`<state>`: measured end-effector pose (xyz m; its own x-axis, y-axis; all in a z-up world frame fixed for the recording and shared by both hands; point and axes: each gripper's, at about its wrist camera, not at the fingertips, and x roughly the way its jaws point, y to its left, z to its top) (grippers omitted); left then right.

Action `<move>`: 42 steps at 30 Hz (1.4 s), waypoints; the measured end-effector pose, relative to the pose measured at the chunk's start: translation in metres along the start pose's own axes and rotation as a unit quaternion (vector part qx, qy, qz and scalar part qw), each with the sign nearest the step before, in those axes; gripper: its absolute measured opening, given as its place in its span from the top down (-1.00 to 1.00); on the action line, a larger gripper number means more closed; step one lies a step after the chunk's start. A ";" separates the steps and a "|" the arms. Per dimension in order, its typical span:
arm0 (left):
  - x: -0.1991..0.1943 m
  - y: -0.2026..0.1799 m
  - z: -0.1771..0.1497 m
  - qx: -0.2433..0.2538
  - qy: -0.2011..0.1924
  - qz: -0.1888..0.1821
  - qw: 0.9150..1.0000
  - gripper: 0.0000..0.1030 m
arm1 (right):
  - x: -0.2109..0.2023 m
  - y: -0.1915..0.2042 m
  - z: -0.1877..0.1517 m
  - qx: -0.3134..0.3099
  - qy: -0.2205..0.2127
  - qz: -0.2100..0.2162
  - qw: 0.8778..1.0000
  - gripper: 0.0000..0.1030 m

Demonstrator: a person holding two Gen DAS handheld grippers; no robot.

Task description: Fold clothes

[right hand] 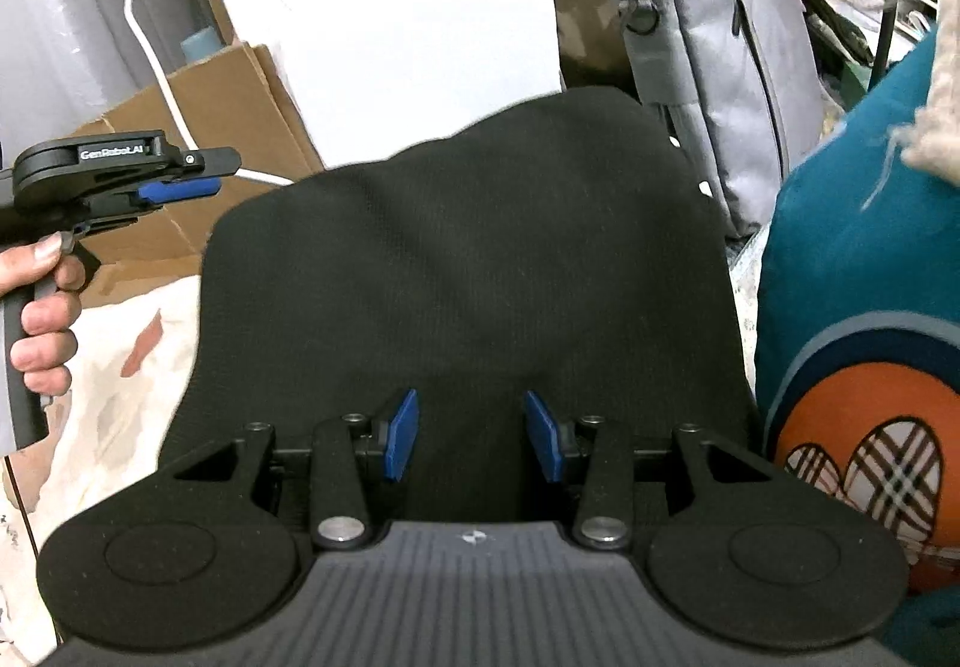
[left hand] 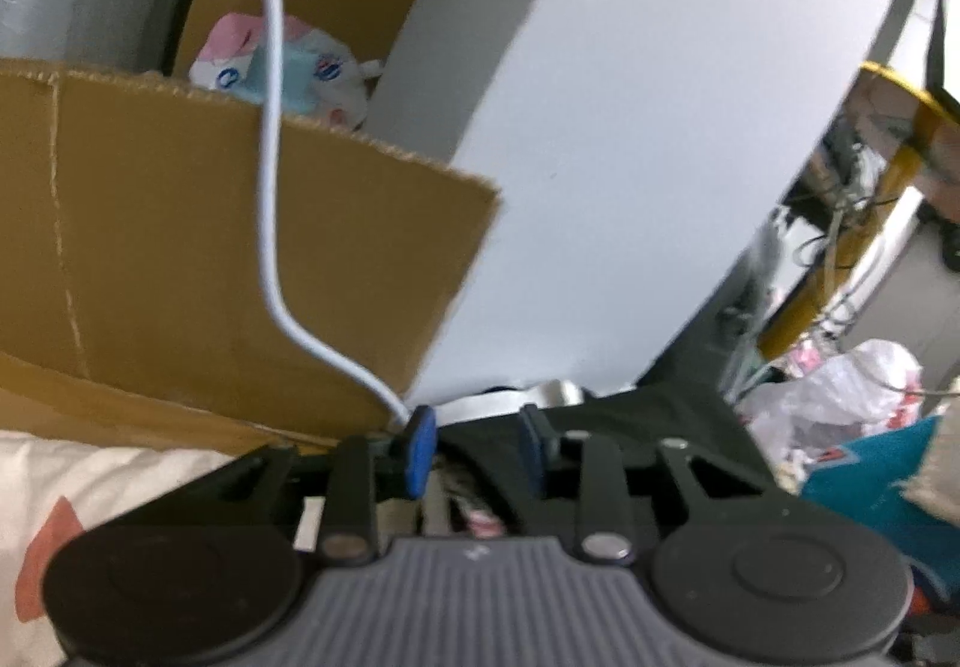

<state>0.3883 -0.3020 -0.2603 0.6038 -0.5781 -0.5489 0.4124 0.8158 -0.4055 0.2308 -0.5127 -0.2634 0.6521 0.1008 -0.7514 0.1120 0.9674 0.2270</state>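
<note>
A black garment (right hand: pixel 468 247) lies folded flat on a pale patterned sheet (right hand: pixel 120 367). My right gripper (right hand: pixel 473 439) hovers over its near edge, blue pads apart, with the cloth lying beneath them and not visibly pinched. My left gripper (right hand: pixel 180 190), held by a hand (right hand: pixel 42 307), is raised at the far left, clear of the garment's left edge. In the left wrist view my left gripper (left hand: pixel 477 445) shows a gap between its pads and nothing in it. A strip of the black garment (left hand: pixel 660 415) shows behind and to the right of the fingers.
An open cardboard box (left hand: pixel 180 247) with a white cable (left hand: pixel 270 127) draped over it stands behind the sheet. A white board (right hand: pixel 408 7) leans at the back. A grey bag (right hand: pixel 720 37) and a teal cushion (right hand: pixel 852 277) crowd the right side.
</note>
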 end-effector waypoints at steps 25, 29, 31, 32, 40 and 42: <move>0.013 0.016 -0.059 0.026 0.095 0.054 0.994 0.84 | 0.032 0.013 -0.002 0.030 -0.010 -0.027 0.999 0.33; -0.007 0.015 -0.039 0.013 0.069 0.030 0.997 0.79 | 0.014 0.004 0.003 0.035 -0.023 -0.033 0.999 0.33; -0.015 0.009 -0.031 0.013 0.060 0.014 0.998 0.66 | 0.006 -0.002 0.004 0.038 -0.025 -0.039 0.998 0.33; -0.017 0.006 -0.030 0.012 0.056 0.007 0.998 0.56 | 0.004 -0.004 0.005 0.038 -0.025 -0.042 0.998 0.33; -0.019 -0.040 -0.027 0.032 0.057 -0.020 0.998 0.40 | -0.010 -0.007 0.005 0.058 -0.029 -0.045 0.997 0.33; -0.015 -0.046 -0.031 0.027 0.063 -0.021 0.997 0.38 | -0.009 -0.002 0.004 0.056 -0.027 -0.042 0.997 0.33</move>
<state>0.3388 -0.3317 -0.2561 0.4956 -0.6066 -0.6216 0.4732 0.7888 -0.3924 0.2274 -0.5166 -0.2545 0.6754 0.0056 -0.7374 0.2491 0.9395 0.2353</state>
